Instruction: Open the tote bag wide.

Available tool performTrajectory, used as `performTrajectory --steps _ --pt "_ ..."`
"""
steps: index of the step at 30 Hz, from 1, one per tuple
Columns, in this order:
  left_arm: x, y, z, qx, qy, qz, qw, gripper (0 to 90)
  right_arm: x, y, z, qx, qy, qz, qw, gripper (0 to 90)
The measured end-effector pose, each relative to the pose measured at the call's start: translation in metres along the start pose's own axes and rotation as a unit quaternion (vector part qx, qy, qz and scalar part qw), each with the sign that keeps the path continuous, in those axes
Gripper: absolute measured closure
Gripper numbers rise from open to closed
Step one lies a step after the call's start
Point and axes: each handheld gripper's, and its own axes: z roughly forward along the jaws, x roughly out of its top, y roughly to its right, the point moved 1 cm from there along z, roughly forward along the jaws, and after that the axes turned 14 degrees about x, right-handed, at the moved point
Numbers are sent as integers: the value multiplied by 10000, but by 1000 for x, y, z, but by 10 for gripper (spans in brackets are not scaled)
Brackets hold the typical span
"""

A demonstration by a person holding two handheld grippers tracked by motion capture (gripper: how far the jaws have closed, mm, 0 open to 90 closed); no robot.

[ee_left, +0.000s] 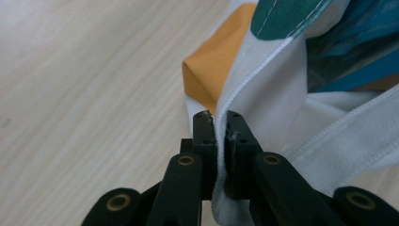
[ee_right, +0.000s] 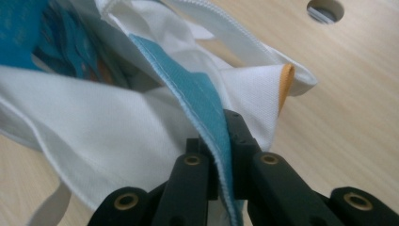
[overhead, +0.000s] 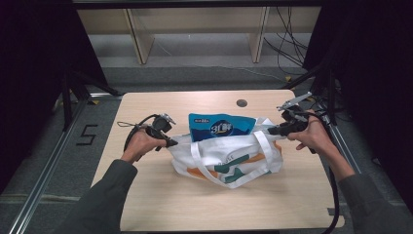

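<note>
A white tote bag point(overhead: 229, 163) with orange and green print lies on the wooden table point(overhead: 160, 204). A blue snack packet point(overhead: 221, 127) sticks out of its mouth. My left gripper point(overhead: 171, 143) is shut on the bag's left rim; in the left gripper view the white hemmed cloth point(ee_left: 244, 89) runs between the two pads of my left gripper point(ee_left: 217, 117). My right gripper point(overhead: 272, 130) is shut on the bag's right rim, and in the right gripper view my right gripper point(ee_right: 221, 127) pinches the blue-edged cloth point(ee_right: 197, 92). Both white handles point(overhead: 197, 153) hang loose over the bag's front.
A round cable hole point(overhead: 241, 103) sits in the table behind the bag, also near the top in the right gripper view as a hole point(ee_right: 325, 9). Metal frame rails point(overhead: 46, 165) run along both sides of the table. Wooden shelving point(overhead: 195, 29) stands beyond the far edge.
</note>
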Motion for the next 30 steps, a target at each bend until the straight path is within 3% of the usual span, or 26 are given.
performTrajectory --steps 5,6,14,17,19,21,25,26,28,30 --pt "-5 2 12 -47 63 -63 9999 843 -17 8 12 97 -163 -30 9998 878" --pt "-5 2 15 -29 65 -34 10000 844 -22 14 15 -88 -322 -144 9993 878" --pt "-18 10 33 -53 150 -147 9998 847 -57 22 50 146 -653 48 9977 879" --pt "-19 8 33 -112 166 -185 9996 847 -64 21 55 129 -617 23 9980 877" --pt "-17 9 30 -59 122 -182 9997 845 -61 19 50 89 -559 10 9984 853" --pt "-13 10 27 12 78 -126 9999 844 -55 14 38 -96 -488 40 9988 812" --pt "-7 5 25 -26 52 -200 9998 832 -34 -5 3 -228 197 -211 9993 730" --pt "-7 3 25 -59 72 -258 9996 830 -28 -11 -8 -258 239 -132 9993 720" --pt "-6 2 24 -112 114 -287 9995 830 -18 -23 -23 -76 511 -271 9983 717" --pt "-6 2 22 -96 128 -270 9995 829 -7 -35 -34 204 662 -598 9958 689"
